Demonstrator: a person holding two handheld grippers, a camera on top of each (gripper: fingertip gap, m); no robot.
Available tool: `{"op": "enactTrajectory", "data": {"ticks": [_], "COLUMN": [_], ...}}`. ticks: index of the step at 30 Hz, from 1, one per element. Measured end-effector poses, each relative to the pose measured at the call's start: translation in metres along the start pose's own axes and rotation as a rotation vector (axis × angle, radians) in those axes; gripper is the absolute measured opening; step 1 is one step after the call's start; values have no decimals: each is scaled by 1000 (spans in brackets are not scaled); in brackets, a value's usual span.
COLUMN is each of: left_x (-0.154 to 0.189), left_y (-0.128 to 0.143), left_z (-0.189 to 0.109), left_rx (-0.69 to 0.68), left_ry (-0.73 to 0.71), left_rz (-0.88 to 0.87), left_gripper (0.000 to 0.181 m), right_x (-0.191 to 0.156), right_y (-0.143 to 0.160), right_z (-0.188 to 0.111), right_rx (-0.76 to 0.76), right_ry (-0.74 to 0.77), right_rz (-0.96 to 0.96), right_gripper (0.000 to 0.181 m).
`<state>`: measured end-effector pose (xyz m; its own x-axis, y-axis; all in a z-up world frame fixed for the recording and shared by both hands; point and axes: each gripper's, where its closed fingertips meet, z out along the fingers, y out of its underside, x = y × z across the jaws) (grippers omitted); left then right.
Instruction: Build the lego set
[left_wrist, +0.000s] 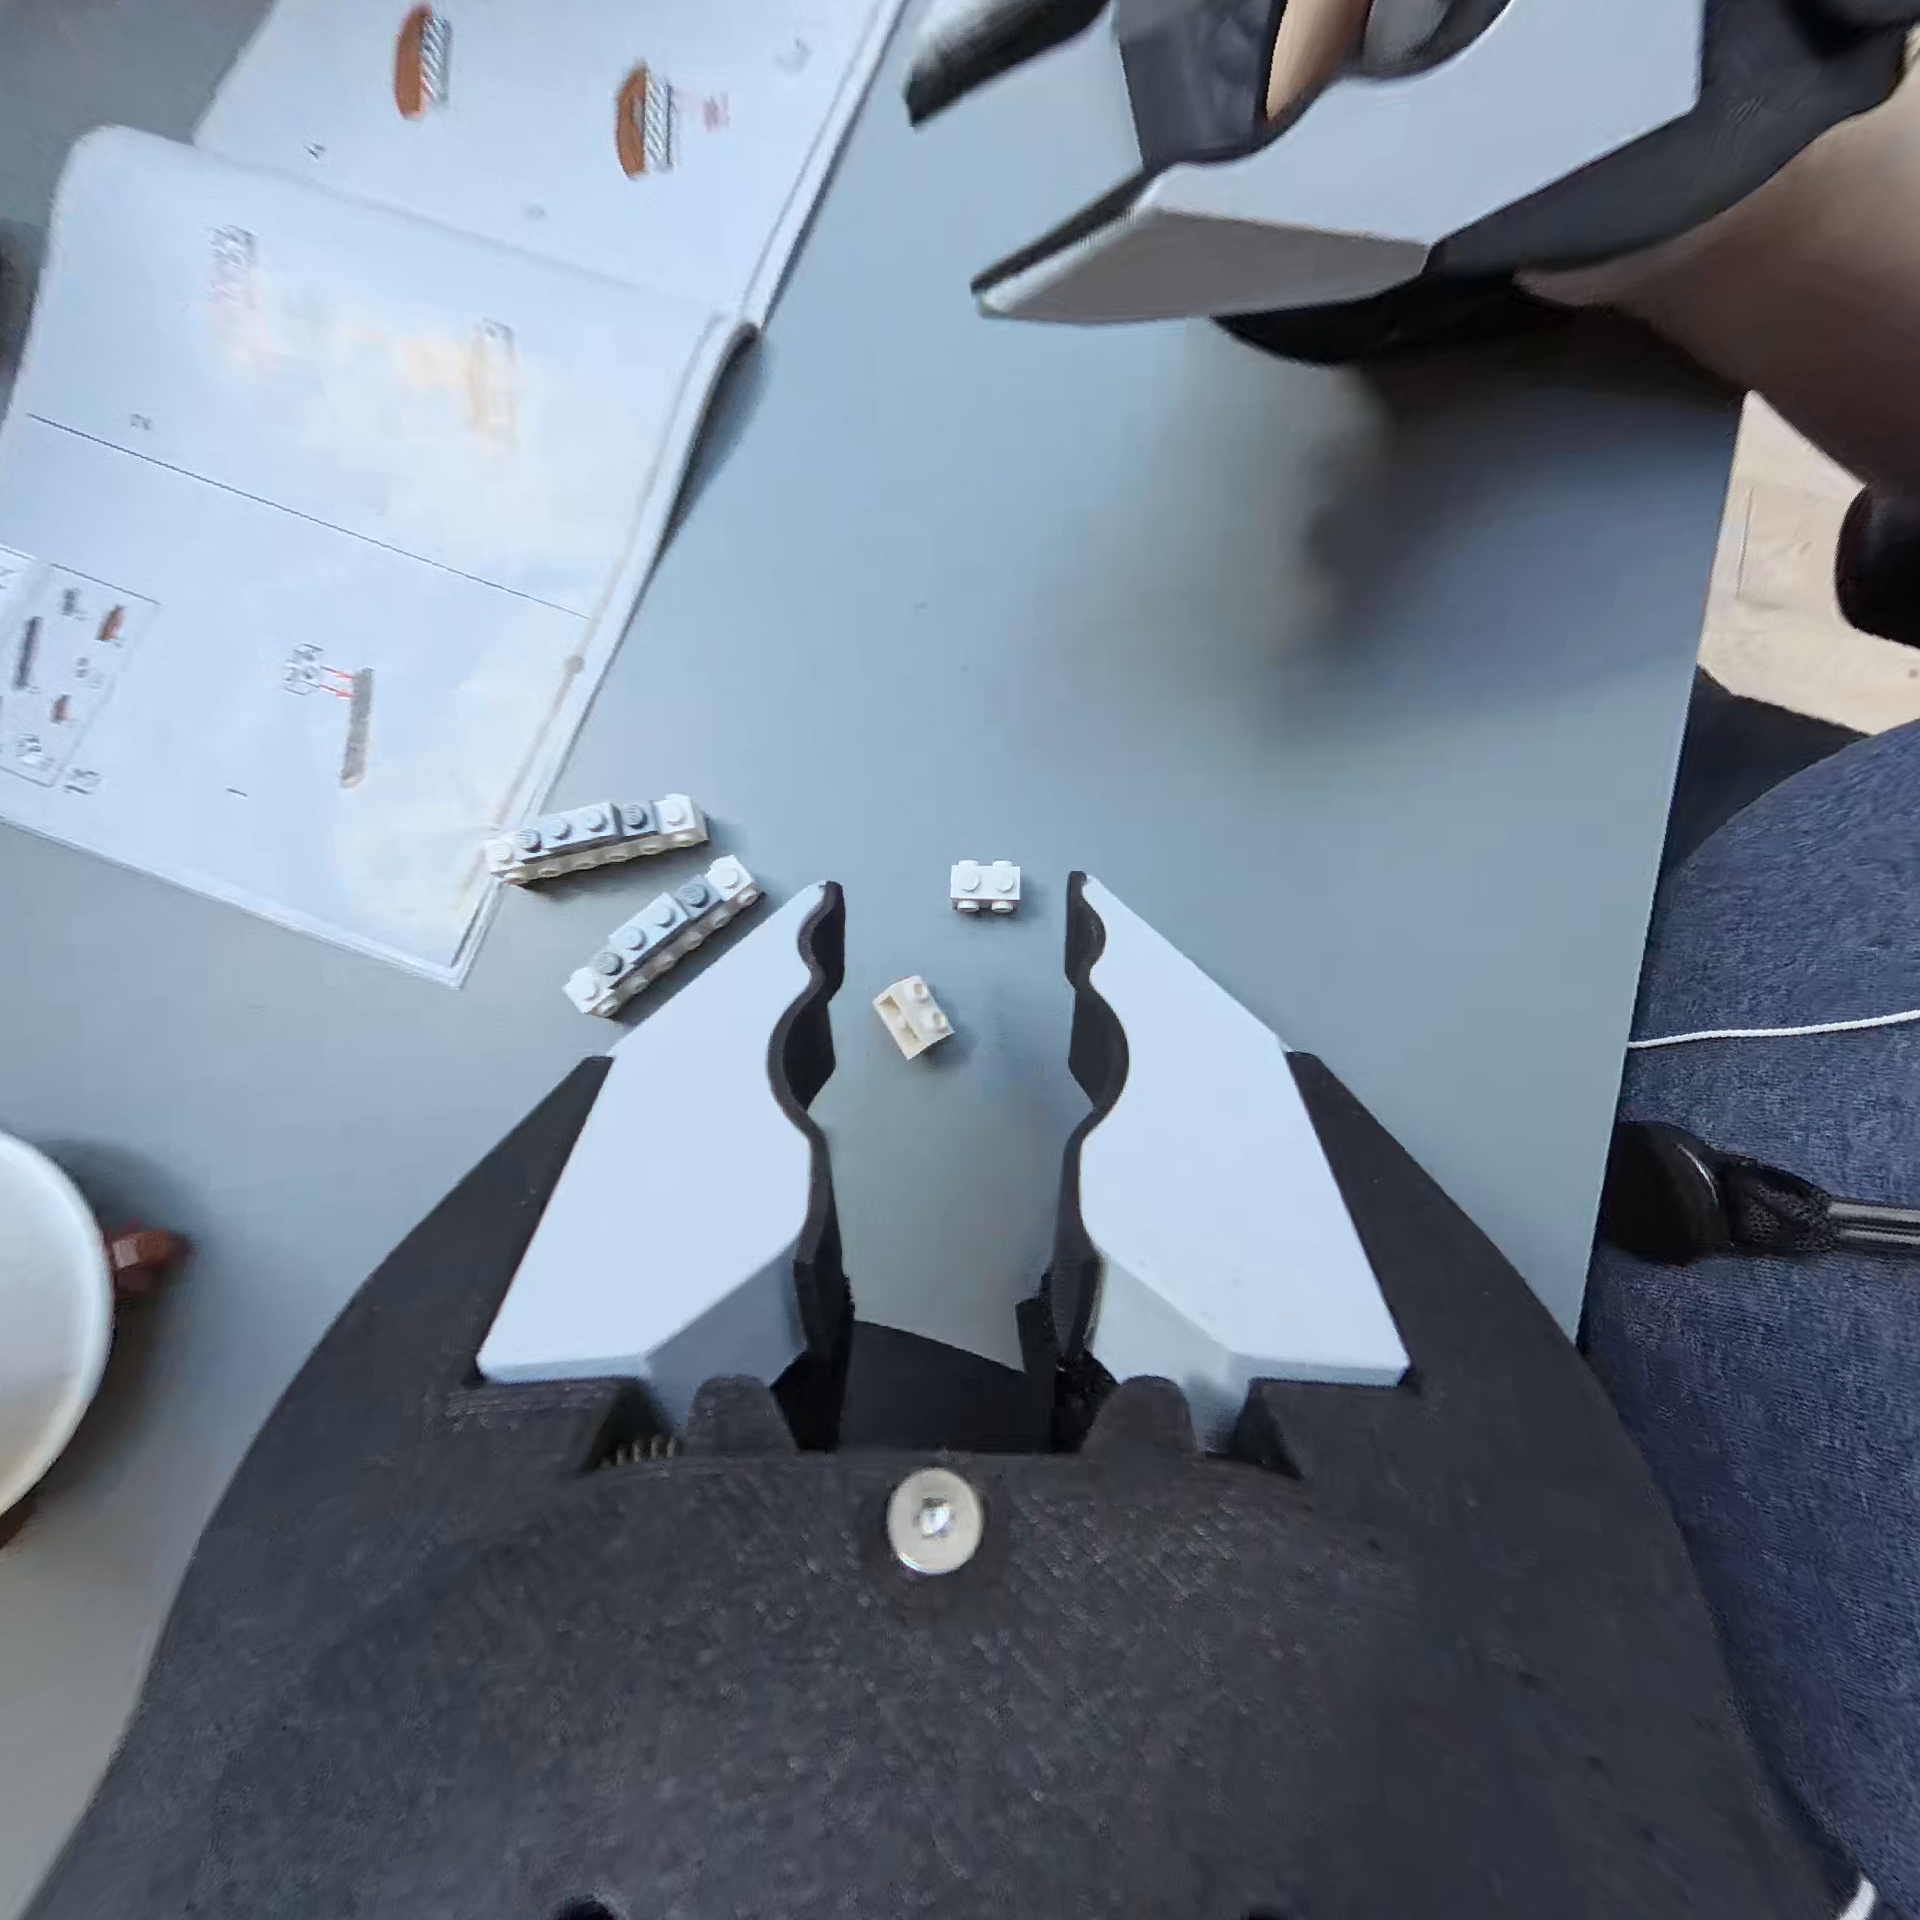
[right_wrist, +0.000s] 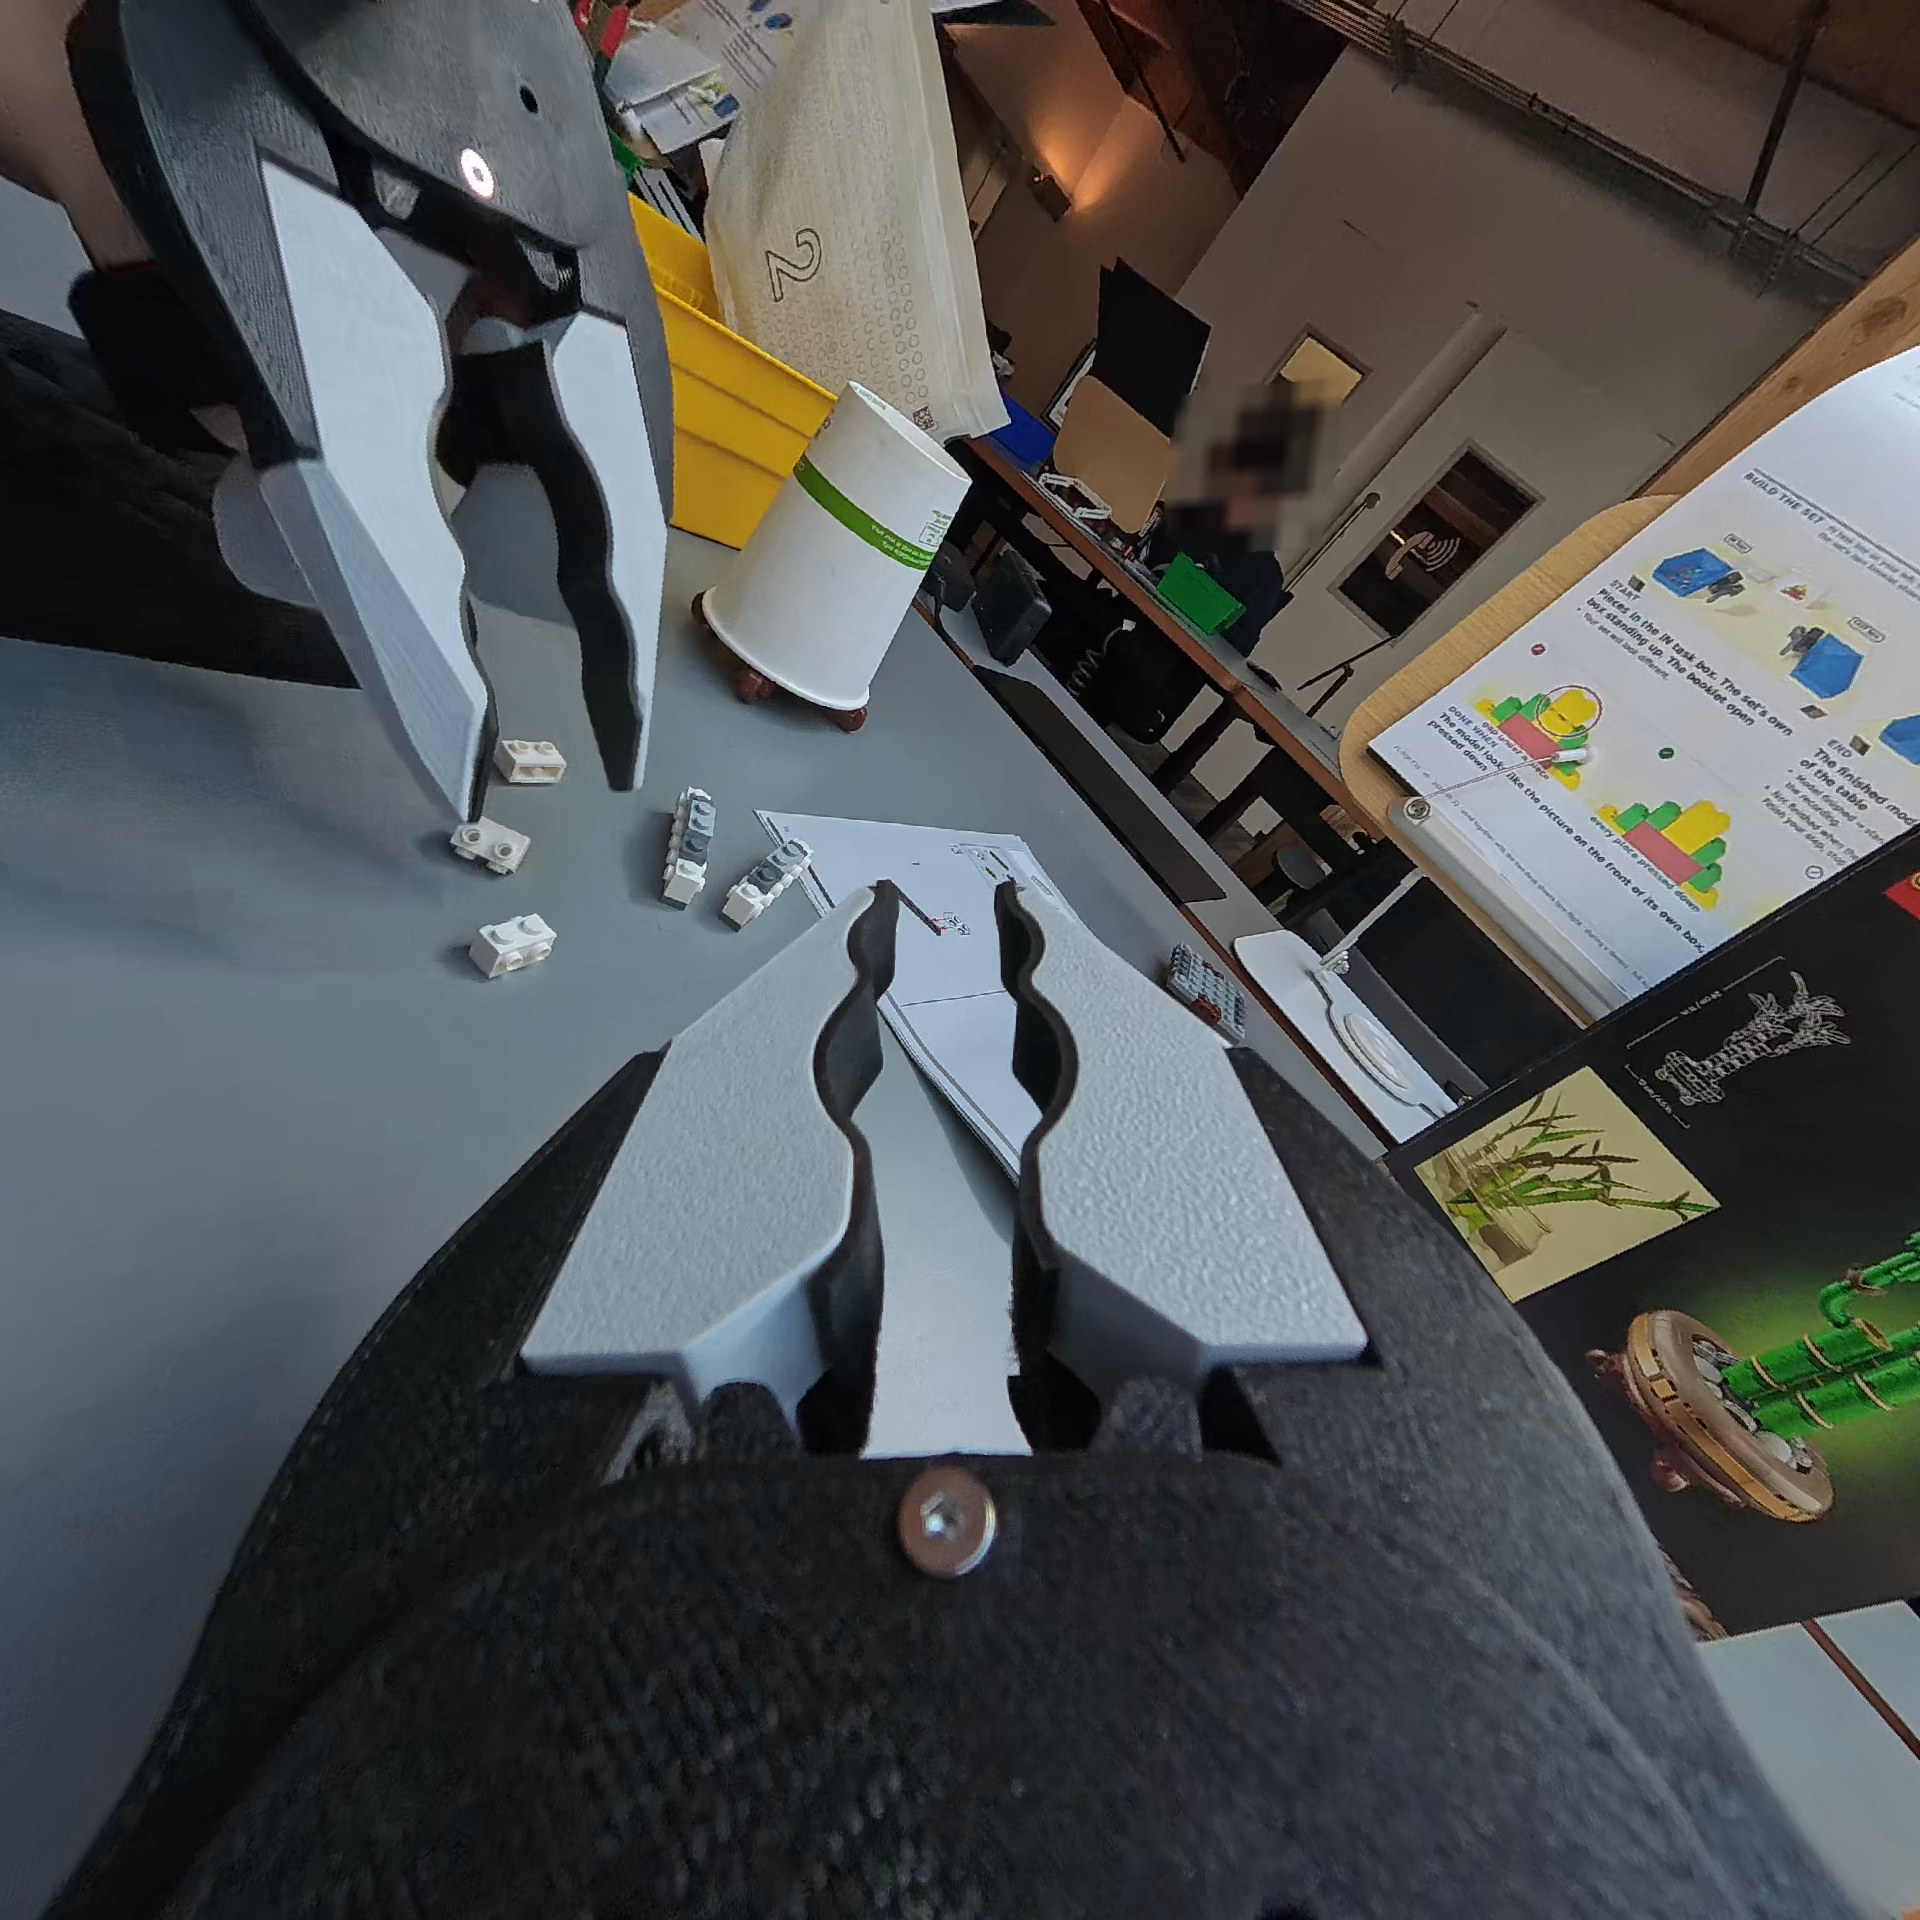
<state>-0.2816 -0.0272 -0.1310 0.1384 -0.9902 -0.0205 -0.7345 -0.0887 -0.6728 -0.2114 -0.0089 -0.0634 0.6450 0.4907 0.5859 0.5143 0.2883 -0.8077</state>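
Observation:
My left gripper (left_wrist: 953, 891) is open and empty, with its tips low over the grey table (left_wrist: 1143, 675). A cream small brick (left_wrist: 914, 1018) lies tipped between its fingers, and a white small brick (left_wrist: 984, 886) lies at the tips. Two grey-and-white brick strips (left_wrist: 597, 840) (left_wrist: 665, 935) lie just left of them. The right wrist view shows the left gripper (right_wrist: 545, 784) over three small bricks (right_wrist: 530, 758) (right_wrist: 488, 844) (right_wrist: 512, 943) and both strips (right_wrist: 688, 847) (right_wrist: 767, 883). My right gripper (right_wrist: 943, 894) is open and empty, raised off the table, and also shows in the left wrist view (left_wrist: 1195, 260).
An open instruction booklet (left_wrist: 312, 468) lies left of the bricks. An upturned white cup (right_wrist: 842, 561) rests on brown pieces, with a yellow bin (right_wrist: 727, 416) and a paper bag (right_wrist: 852, 229) behind it. The set's box (right_wrist: 1714, 1299) stands at the right. A person's leg (left_wrist: 1766, 1039) is at the table edge. Tip to tip, the grippers are about 10 centimeters apart. About 20 centimeters separates my left fingertips from the upturned white cup (right_wrist: 842, 561).

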Motion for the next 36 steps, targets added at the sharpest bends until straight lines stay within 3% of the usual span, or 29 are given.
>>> {"op": "enactTrajectory", "data": {"ticks": [2,4,9,11,14,17,21,24,26,28,32,36], "left_x": [-16,-51,-150,-185,-222,-233,-243,-248,-249,-249,-245,-252], "left_y": [-7,-9,-4,16,74,105,134,193,235,263,293,303], "left_z": [-25,-62,-216,-268,-297,-294,-264,-247,-247,-247,-245,-246], "left_rx": [98,183,405,359,22,-131,-246,-488,-657,-740,-810,-864], "left_ry": [-64,-216,-596,-731,-784,-693,-578,-512,-471,-445,-388,-429], "left_rz": [10,-6,-144,-173,-370,-497,-394,-306,-402,-535,-769,-827], "left_gripper": [34,34,33,33,28,18,8,7,9,11,18,20], "right_x": [2,2,7,10,16,25,36,41,44,46,47,47], "right_y": [-2,-5,-7,-4,3,12,23,31,36,42,44,43], "right_z": [0,0,1,2,5,7,8,10,13,15,16,15], "right_rx": [7,18,16,4,-28,-64,-109,-146,-173,-203,-218,-213], "right_ry": [17,27,79,95,115,149,183,200,216,227,243,239], "right_rz": [-8,-19,-49,-43,-13,26,77,92,87,78,53,55], "right_gripper": [19,19,19,19,19,19,19,19,19,19,19,19]}}
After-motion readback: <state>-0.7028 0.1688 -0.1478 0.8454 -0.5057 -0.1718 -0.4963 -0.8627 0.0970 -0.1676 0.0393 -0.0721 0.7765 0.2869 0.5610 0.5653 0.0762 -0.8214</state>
